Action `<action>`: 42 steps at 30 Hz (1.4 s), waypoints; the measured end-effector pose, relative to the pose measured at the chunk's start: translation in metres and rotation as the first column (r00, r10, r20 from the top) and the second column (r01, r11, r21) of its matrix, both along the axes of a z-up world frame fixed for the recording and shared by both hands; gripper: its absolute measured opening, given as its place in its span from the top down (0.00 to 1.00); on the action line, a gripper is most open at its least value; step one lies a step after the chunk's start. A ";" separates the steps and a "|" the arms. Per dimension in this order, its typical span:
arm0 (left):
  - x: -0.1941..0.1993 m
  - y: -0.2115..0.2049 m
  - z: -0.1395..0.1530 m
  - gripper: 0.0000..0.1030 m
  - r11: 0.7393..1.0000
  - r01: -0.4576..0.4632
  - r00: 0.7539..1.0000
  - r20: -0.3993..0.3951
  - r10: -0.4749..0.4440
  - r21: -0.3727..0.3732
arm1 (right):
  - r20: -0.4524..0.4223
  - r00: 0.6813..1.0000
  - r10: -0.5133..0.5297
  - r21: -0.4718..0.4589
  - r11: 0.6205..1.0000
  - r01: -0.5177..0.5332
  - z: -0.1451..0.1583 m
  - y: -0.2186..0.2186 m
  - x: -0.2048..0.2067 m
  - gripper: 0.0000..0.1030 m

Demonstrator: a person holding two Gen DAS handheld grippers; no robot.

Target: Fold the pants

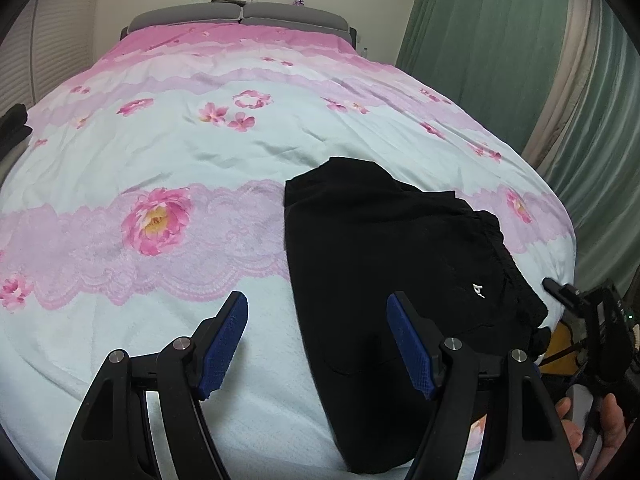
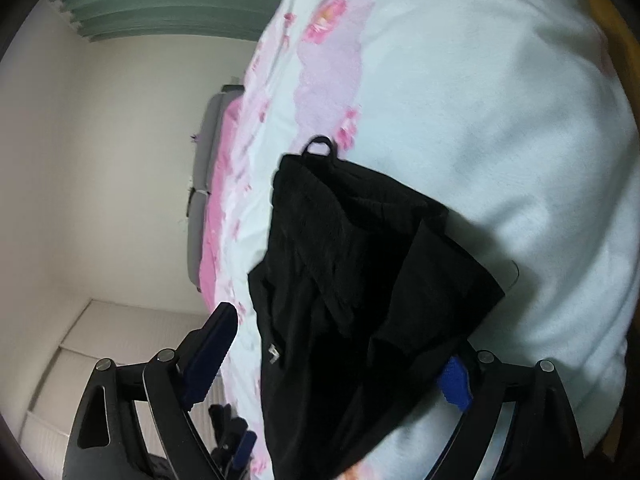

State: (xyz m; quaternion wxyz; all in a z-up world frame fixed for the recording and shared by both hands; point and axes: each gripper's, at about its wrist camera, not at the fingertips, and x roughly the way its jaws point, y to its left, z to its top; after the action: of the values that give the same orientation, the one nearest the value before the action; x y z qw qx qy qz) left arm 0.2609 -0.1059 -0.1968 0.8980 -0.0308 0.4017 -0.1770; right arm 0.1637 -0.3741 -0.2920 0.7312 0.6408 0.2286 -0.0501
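The black pants (image 1: 384, 256) lie folded on the bed's floral cover, at its near right side, with a small white logo near the waistband. My left gripper (image 1: 318, 312) is open just above the near left edge of the pants, holding nothing. In the right wrist view the pants (image 2: 352, 280) fill the middle. My right gripper (image 2: 344, 344) is open, its left finger (image 2: 212, 344) over the cover's edge and its right finger (image 2: 454, 380) partly hidden by the black cloth. The right gripper also shows in the left wrist view (image 1: 560, 292) at the bed's right edge.
The bed cover (image 1: 200, 184) is pale blue with pink flower bands and stretches far to the left and back. A grey headboard (image 1: 240, 16) stands at the far end. Green curtains (image 1: 520, 60) hang on the right. A dark item (image 1: 14, 124) lies at the left edge.
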 end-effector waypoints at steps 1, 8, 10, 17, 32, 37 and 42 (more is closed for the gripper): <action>0.000 0.001 -0.001 0.31 1.000 -0.003 1.000 0.001 0.003 0.000 | 0.005 1.000 0.004 -0.023 1.000 -0.004 0.003 0.000 0.002 0.11; 0.008 0.008 -0.016 0.31 0.998 -0.026 0.999 -0.048 0.024 -0.053 | 0.030 0.999 0.019 -0.135 0.991 -0.015 0.014 0.009 0.004 0.12; 0.010 0.008 -0.022 0.31 0.997 -0.021 0.998 -0.068 0.016 -0.075 | 0.023 0.999 0.035 -0.200 0.979 -0.030 0.023 0.013 0.004 0.15; 0.019 0.008 -0.049 0.31 0.981 -0.030 0.982 -0.188 -0.006 -0.189 | 0.054 0.997 0.060 -0.285 0.958 -0.043 0.045 0.017 0.002 0.31; 0.042 -0.014 -0.063 0.78 0.958 -0.075 0.960 -0.280 -0.006 -0.277 | -0.029 0.998 0.061 -0.060 0.996 -0.063 -0.019 -0.002 0.035 0.75; 0.038 -0.020 -0.056 0.90 0.967 -0.033 0.968 -0.250 -0.032 -0.252 | -0.044 0.997 0.068 -0.098 0.993 -0.072 -0.006 0.000 0.033 0.84; 0.033 -0.018 -0.026 0.91 0.960 -0.005 0.979 -0.196 -0.052 -0.281 | -0.021 0.997 0.079 -0.173 0.982 -0.082 0.037 -0.003 0.032 0.86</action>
State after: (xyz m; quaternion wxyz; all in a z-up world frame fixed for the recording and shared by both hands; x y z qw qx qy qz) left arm 0.2935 -0.1238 -0.2224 0.8372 -0.1704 0.4617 -0.2386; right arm 0.1959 -0.3773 -0.2554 0.7839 0.5646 0.2544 -0.0448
